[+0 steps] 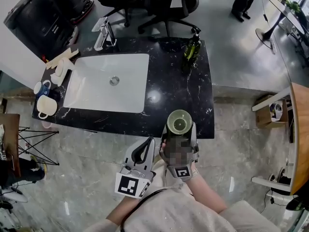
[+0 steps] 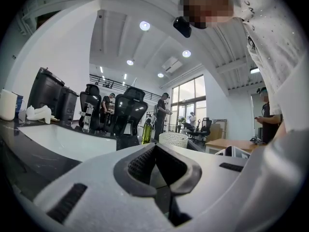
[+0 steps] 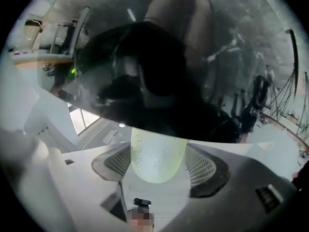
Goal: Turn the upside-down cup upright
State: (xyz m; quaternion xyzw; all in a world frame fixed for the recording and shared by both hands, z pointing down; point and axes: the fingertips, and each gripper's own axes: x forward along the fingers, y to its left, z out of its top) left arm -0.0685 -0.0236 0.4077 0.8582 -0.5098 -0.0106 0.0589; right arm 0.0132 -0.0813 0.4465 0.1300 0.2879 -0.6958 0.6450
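- Centrally, a pale green translucent cup (image 1: pixel 179 123) sits in mid-air above the front edge of a black marble counter (image 1: pixel 193 95). Its round mouth faces up toward the head camera, so it looks close to upright.
- The cup's long axis appears to run nearly in line with the tool holding it, rising away from the person and leaning slightly rather than standing straight.
- The right gripper (image 1: pixel 179 130) pinches the cup from both sides. In the right gripper view, the cup's rounded pale green body (image 3: pixel 158 153) fills the gap between the ribbed pads (image 3: pixel 118 164).
- The left gripper (image 1: pixel 144 151) is just beside the right one, on the person's left. Its jaws are pressed together with nothing between them, and it points level across the counter.
- The counter lies ahead of and below the cup. A white rectangular sink (image 1: pixel 96 81) is to the left, and a green glass bottle (image 1: pixel 192 48) stands near the far edge.
- The right hand is plainly the nearer one. The coming move likely depends on bringing the cup's axis vertical and lowering its base onto the bare marble right of the sink.
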